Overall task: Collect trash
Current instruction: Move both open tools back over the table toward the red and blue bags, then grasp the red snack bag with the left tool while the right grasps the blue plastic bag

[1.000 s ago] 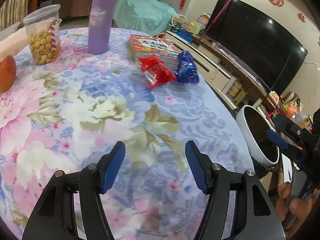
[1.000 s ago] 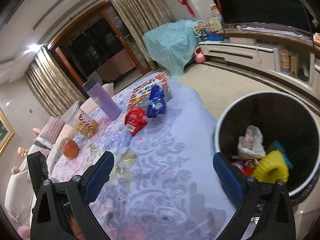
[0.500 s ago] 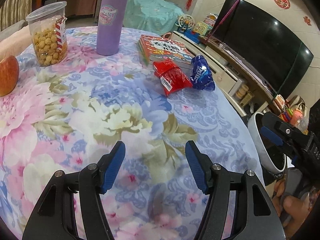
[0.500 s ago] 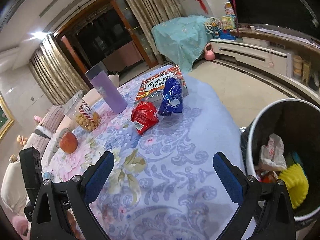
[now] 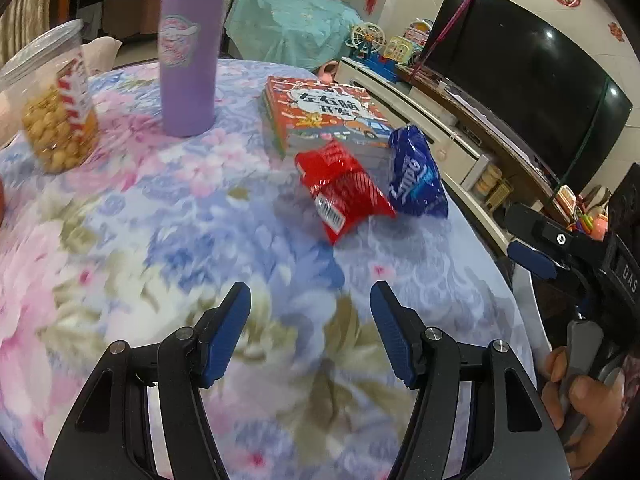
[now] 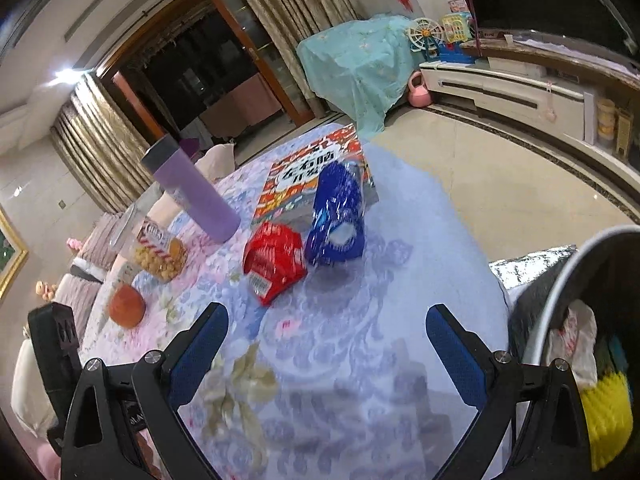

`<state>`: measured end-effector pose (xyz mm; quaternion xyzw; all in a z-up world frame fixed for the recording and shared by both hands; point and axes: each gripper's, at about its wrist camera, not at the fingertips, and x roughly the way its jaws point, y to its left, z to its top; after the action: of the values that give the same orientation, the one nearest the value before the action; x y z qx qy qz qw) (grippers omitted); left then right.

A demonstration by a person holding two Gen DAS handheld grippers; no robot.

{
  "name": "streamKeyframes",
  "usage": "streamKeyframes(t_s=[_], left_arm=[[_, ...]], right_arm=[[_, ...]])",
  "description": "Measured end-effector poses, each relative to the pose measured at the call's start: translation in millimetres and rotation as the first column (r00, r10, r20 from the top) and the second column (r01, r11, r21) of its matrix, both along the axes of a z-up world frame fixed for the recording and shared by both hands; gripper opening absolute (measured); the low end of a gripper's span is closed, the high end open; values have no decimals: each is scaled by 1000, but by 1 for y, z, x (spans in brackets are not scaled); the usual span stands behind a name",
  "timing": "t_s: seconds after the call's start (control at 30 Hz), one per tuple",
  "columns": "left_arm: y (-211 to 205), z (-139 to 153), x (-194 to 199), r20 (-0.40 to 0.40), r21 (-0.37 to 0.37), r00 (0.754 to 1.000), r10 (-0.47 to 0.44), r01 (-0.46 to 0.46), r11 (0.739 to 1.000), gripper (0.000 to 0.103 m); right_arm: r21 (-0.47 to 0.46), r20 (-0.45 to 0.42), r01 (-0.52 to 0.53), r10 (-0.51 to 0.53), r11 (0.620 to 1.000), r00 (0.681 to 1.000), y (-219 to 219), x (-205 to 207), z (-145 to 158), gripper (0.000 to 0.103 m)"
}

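Both jaws stand apart with nothing between them: the left gripper (image 5: 310, 312) and right gripper (image 6: 326, 330) hover over the floral tablecloth (image 5: 160, 232). Ahead, a red wrapper (image 5: 344, 194) lies touching a blue wrapper (image 5: 416, 174), both against a book (image 5: 324, 110). A bin (image 6: 568, 292) sits beside the table.

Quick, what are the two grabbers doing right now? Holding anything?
Left gripper: open, holding nothing, above the tablecloth.
Right gripper: open, holding nothing, short of the red wrapper and blue wrapper.
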<state>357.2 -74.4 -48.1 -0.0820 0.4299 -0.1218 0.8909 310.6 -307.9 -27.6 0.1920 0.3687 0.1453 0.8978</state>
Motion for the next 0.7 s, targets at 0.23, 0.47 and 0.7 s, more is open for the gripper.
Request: streamKeyframes(t_s=[0.23, 0.47, 0.7], left_arm=[[-14, -8, 38, -19, 13, 1000, -22, 22, 1000, 63], [-19, -15, 65, -28, 8, 999, -44, 44, 999, 63], [-26, -30, 83, -37, -23, 996, -83, 83, 996, 49]], right_arm=[[20, -30, 4, -4, 1000, 1000, -5, 45, -6, 100], [77, -49, -7, 11, 997, 999, -5, 76, -15, 100], [103, -94, -24, 34, 994, 995, -1, 105, -33, 72]])
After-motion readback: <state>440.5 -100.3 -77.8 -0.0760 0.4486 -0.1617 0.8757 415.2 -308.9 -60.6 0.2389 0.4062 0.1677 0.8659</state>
